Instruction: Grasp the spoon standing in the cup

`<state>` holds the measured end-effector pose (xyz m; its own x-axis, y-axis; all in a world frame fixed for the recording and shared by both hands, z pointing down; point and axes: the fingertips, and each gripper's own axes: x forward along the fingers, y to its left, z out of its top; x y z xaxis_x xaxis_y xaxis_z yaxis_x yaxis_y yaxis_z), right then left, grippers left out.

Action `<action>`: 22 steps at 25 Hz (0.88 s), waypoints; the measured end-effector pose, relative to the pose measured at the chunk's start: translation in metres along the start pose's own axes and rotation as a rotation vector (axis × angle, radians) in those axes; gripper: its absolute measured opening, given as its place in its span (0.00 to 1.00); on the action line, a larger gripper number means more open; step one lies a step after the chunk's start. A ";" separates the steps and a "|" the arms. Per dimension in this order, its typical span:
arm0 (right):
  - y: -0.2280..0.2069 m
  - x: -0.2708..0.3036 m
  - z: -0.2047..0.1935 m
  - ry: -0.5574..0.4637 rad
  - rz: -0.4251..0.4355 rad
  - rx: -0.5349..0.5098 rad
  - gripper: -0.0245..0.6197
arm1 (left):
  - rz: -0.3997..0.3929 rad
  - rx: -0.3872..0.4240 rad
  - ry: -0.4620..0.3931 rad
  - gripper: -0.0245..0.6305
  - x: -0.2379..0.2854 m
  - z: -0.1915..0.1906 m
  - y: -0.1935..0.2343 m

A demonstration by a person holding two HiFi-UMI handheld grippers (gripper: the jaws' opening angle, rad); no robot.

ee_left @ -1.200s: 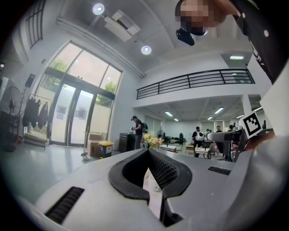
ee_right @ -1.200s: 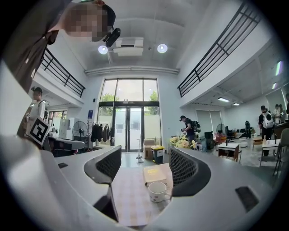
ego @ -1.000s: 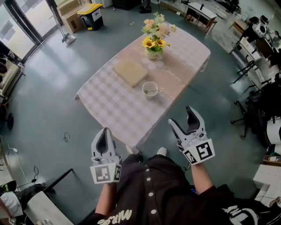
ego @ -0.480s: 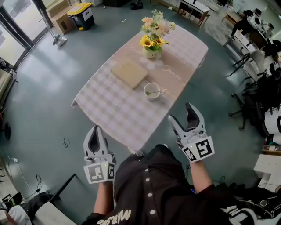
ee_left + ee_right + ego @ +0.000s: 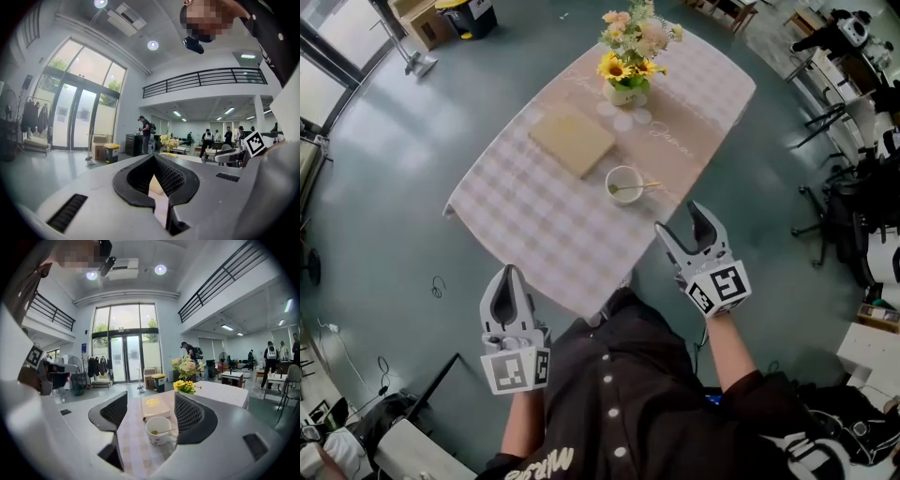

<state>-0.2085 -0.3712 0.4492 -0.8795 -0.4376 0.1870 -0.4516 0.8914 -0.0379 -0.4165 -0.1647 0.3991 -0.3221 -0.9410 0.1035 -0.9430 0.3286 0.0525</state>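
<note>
A white cup point(image 5: 624, 185) stands on the checked tablecloth point(image 5: 544, 225), with a spoon point(image 5: 641, 187) in it whose handle leans over the rim to the right. My right gripper point(image 5: 682, 228) is open at the table's near edge, short of the cup and slightly right of it. In the right gripper view the cup point(image 5: 158, 430) and spoon point(image 5: 165, 431) show between the open right gripper point(image 5: 151, 414) jaws, some way ahead. My left gripper point(image 5: 508, 283) is shut on nothing, low at the left, off the table. In its own view the left gripper point(image 5: 153, 159) tips meet.
A flat tan book point(image 5: 572, 141) lies behind and left of the cup, and a vase of flowers point(image 5: 631, 56) stands at the table's far end. Black chairs point(image 5: 853, 197) and desks line the right side. A yellow-lidded bin point(image 5: 469, 13) sits far left on the floor.
My right gripper has moved forward and up toward the table edge, closer to the cup. The left gripper has stayed low and shut.
</note>
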 end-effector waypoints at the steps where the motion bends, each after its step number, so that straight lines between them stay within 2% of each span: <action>1: -0.005 0.006 -0.007 0.022 0.013 -0.003 0.49 | 0.005 0.001 0.004 0.06 0.003 0.000 -0.002; 11: -0.049 0.050 -0.080 0.217 0.036 0.110 0.41 | 0.031 -0.002 0.068 0.06 0.030 -0.017 -0.019; 22: -0.080 0.090 -0.130 0.324 0.014 0.310 0.32 | 0.026 -0.011 0.140 0.06 0.051 -0.039 -0.038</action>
<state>-0.2323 -0.4667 0.5965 -0.8160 -0.3219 0.4801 -0.5067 0.7981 -0.3261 -0.3935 -0.2220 0.4415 -0.3306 -0.9121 0.2423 -0.9334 0.3539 0.0585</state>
